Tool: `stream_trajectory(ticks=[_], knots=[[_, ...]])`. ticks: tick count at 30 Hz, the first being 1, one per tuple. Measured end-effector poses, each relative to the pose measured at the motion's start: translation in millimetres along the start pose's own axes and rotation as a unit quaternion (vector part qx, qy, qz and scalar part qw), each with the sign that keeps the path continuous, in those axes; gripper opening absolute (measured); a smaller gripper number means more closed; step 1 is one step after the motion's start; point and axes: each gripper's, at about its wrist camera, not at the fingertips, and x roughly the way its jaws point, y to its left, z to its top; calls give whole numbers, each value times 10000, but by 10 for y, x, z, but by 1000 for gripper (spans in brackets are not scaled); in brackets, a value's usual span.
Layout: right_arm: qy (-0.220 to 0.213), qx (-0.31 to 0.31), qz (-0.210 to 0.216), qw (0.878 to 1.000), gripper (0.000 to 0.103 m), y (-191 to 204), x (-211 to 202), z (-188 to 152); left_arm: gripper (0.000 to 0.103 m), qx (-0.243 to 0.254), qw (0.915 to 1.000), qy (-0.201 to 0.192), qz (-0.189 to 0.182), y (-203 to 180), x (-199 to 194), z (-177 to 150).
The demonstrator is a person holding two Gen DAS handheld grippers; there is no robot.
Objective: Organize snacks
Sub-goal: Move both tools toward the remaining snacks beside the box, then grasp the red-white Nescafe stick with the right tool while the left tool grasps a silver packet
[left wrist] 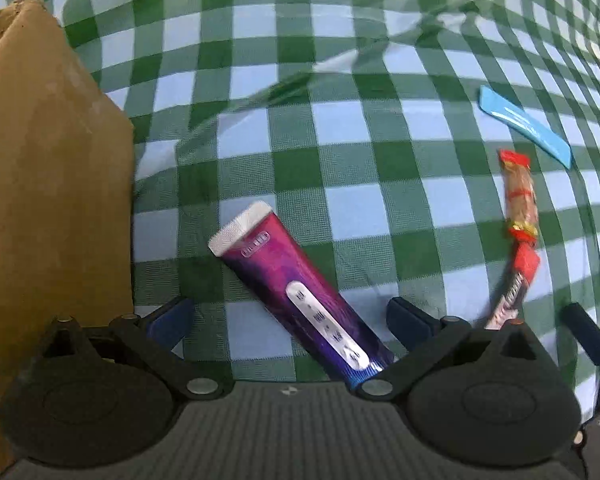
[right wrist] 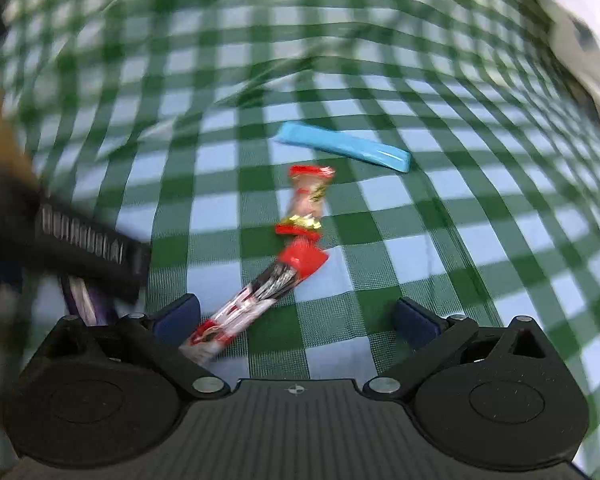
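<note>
Purple snack tube (left wrist: 300,292) lies untouched between my left gripper's (left wrist: 288,320) wide-open fingers; my right gripper (right wrist: 296,316) gapes empty around a red-ended wrapper (right wrist: 256,300), lower centre.

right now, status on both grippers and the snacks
Left gripper open over purple foil snack packet. Right gripper open by red-and-white wrapped snack stick. Blue flat packet untouched. Brown paper bag stands left.
</note>
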Motion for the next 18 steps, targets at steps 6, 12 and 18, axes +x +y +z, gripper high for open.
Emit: stream_trajectory(ticks=[6,12,18], knots=[[-319,-3,55,9995,32,-68,-151,-83,35,-181,9989,-281,-317,93,-207,-84],[-159,188,255,9994,10,-154,-294,-51,19,25,9970,-448,-633,140,-571,-180],[-528,394,313,9973,10,-224,-846,-7,17,94,9922,-765,-980,277,-1207,-573]])
